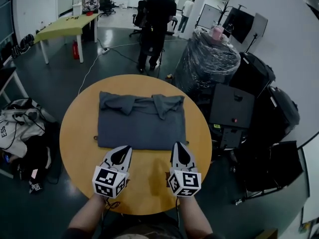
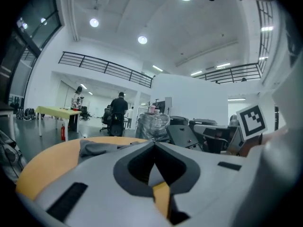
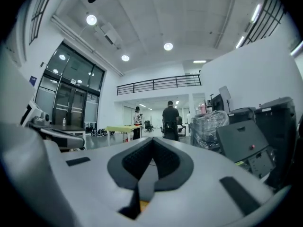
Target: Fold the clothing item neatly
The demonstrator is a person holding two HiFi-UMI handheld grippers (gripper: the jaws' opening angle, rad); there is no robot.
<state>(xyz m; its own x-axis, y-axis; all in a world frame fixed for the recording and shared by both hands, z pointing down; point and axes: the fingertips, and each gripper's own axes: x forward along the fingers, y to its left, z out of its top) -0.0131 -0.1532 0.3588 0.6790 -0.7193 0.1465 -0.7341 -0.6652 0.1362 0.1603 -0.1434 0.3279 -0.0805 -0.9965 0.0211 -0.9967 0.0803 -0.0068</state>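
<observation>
A blue-grey garment (image 1: 141, 122) lies folded into a flat rectangle on the round wooden table (image 1: 79, 138), its sleeves tucked across the far edge. My left gripper (image 1: 123, 150) hovers just before the garment's near edge on the left, jaws shut with nothing between them. My right gripper (image 1: 179, 146) hangs at the near edge on the right, also shut and empty. Looking along the left gripper (image 2: 154, 144), I see the garment's (image 2: 97, 148) far fold beyond its closed tips. The right gripper (image 3: 152, 141) points level across the room.
A stack wrapped in clear film (image 1: 207, 63) and black cases (image 1: 232, 106) stand right of the table. A person in black (image 1: 154, 21) stands beyond it, near a yellow-green table (image 1: 65, 26). Clothes and bags (image 1: 20, 123) lie on the floor at left.
</observation>
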